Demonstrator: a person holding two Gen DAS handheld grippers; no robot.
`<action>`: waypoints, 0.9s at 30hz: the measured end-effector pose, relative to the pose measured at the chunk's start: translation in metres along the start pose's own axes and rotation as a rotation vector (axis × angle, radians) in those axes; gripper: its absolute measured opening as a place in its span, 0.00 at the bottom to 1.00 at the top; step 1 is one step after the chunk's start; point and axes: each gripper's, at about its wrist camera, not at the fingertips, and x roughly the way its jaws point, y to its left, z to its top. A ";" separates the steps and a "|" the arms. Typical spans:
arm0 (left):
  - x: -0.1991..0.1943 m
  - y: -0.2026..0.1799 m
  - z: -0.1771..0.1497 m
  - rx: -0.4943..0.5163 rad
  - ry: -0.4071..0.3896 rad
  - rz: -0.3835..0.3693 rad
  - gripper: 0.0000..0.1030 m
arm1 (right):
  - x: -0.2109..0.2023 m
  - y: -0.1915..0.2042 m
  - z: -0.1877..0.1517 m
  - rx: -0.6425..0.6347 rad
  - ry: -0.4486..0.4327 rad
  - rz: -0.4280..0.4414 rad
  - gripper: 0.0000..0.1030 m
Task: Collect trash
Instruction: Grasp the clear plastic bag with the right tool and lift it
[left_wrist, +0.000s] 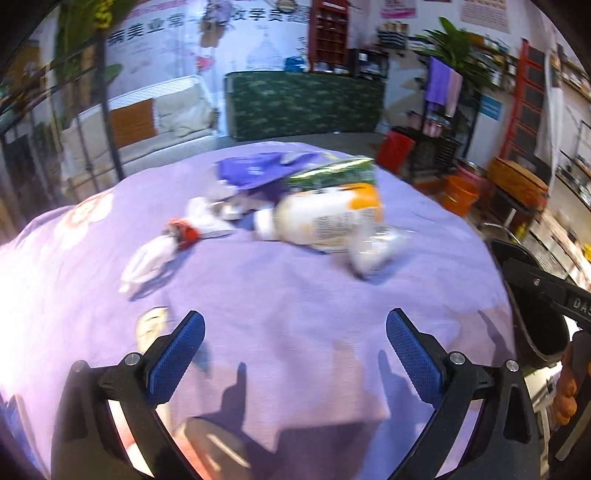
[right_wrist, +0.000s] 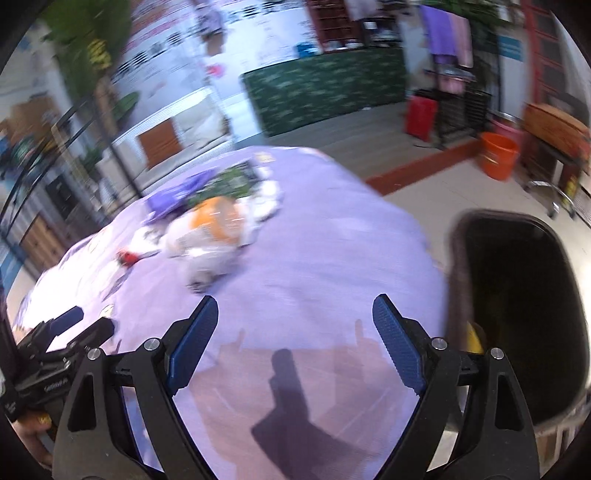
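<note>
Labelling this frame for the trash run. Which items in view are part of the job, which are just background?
Job:
- wrapper pile: white-and-orange bag, green packet, purple wrapper, white and red scraps
- black bin beside the table
- left tool and right tool, both open and empty

Background:
- purple tablecloth
- orange bucket
- red container
- green-covered counter

You get a brightly lit room in both views, with hard glare burning out the lilac tablecloth (left_wrist: 295, 295) at its left edge. Light falls from behind and above you: sharp gripper shadows lie on the cloth just beyond the fingers. Motion blur smears the trash pile (left_wrist: 295, 206) in the left wrist view and nearly the whole background in the right wrist view. Fisheye bending curves the walls, and black corners ring each frame. Only the blue finger pads (right_wrist: 192, 343) stay crisp.
</note>
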 end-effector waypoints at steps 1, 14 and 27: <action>0.001 0.009 0.000 -0.015 0.004 0.013 0.94 | 0.005 0.009 0.002 -0.024 0.010 0.019 0.83; 0.008 0.083 -0.003 -0.090 0.038 0.119 0.94 | 0.080 0.088 0.029 -0.166 0.129 0.077 0.83; 0.029 0.100 0.012 -0.068 0.071 0.105 0.94 | 0.123 0.088 0.035 -0.138 0.228 0.035 0.43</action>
